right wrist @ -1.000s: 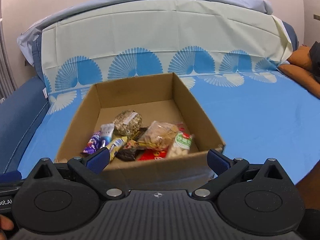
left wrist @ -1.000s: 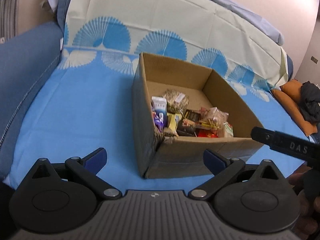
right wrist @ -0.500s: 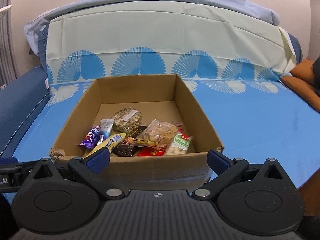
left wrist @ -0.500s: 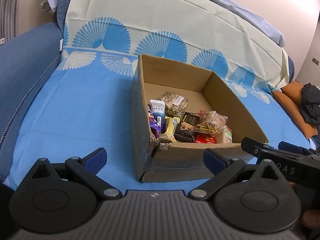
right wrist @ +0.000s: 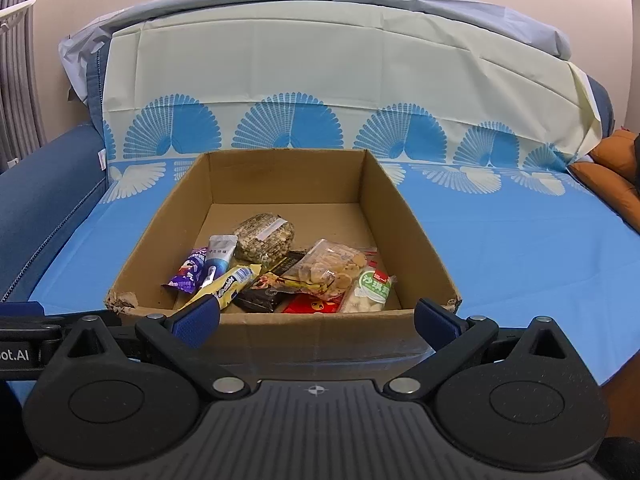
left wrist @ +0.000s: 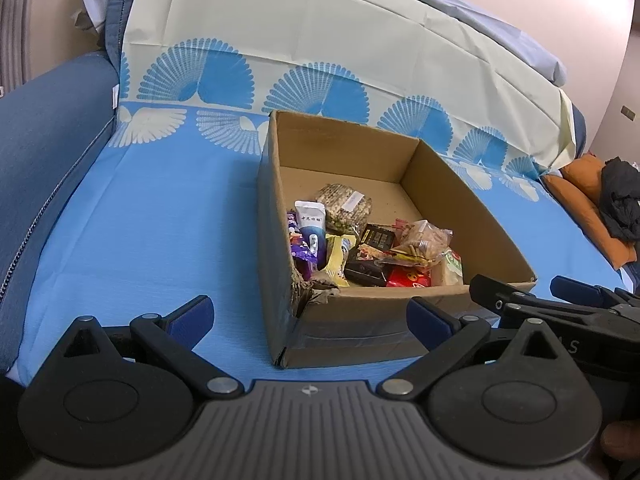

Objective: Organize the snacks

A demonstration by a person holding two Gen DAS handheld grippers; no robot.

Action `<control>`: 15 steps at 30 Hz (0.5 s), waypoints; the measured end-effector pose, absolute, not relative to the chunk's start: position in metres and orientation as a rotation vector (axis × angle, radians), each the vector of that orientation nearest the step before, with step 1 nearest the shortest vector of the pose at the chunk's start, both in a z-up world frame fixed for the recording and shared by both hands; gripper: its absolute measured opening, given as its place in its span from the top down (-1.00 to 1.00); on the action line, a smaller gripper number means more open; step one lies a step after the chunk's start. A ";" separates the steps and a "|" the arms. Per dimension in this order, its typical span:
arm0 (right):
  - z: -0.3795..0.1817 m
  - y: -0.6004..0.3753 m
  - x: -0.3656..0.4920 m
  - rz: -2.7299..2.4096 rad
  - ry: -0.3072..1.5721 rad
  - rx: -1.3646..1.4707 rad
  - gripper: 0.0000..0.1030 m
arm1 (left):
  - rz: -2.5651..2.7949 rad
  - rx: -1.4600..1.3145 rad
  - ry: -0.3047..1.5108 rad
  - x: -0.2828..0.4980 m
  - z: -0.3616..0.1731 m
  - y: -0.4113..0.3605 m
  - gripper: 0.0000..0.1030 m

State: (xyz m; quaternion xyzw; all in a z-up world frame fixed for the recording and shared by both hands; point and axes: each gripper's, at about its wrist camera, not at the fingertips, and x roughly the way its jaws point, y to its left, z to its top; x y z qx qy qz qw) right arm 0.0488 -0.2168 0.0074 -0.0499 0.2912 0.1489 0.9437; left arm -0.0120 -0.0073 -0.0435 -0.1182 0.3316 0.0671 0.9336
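An open cardboard box (right wrist: 400, 232) sits on a blue sheet (right wrist: 500, 248), its near left corner torn. Inside lie several snacks: a seed-bar pack (right wrist: 264, 238), a white-blue tube (right wrist: 218, 258), a purple packet (right wrist: 188, 272), a yellow bar (right wrist: 230, 286), a cookie bag (right wrist: 332, 266), a green-white pack (right wrist: 370, 290), a dark pack (right wrist: 260, 300) and a red one (right wrist: 312, 304). My right gripper (right wrist: 316, 316) hangs open before the box's front wall. My left gripper (left wrist: 310, 314) is open too, facing the box (left wrist: 272, 220) at its torn corner. Both hold nothing.
The sheet covers a bed or sofa, with a cream fan-print cloth (right wrist: 320, 80) draped over its back. A dark blue padded arm (left wrist: 44, 140) rises on the left. At the right lie an orange cushion (left wrist: 588, 196) and dark clothing (left wrist: 622, 204).
Both grippers have drawn back and risen a little, so the box shows more from above. The right gripper swung left and now faces the box squarely. Both stayed open and empty.
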 end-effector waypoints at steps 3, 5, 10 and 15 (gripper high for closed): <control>0.007 -0.215 0.049 0.305 0.594 -0.106 -0.99 | 0.137 -0.240 0.677 -0.012 -0.043 -0.007 -0.99; 0.007 -0.214 0.049 0.306 0.594 -0.108 -0.99 | 0.137 -0.241 0.676 -0.012 -0.043 -0.007 -0.99; 0.007 -0.214 0.048 0.309 0.591 -0.111 -0.99 | 0.136 -0.236 0.675 -0.013 -0.042 -0.008 -0.99; 0.007 -0.213 0.049 0.309 0.592 -0.111 -0.99 | 0.132 -0.232 0.673 -0.014 -0.043 -0.008 -0.99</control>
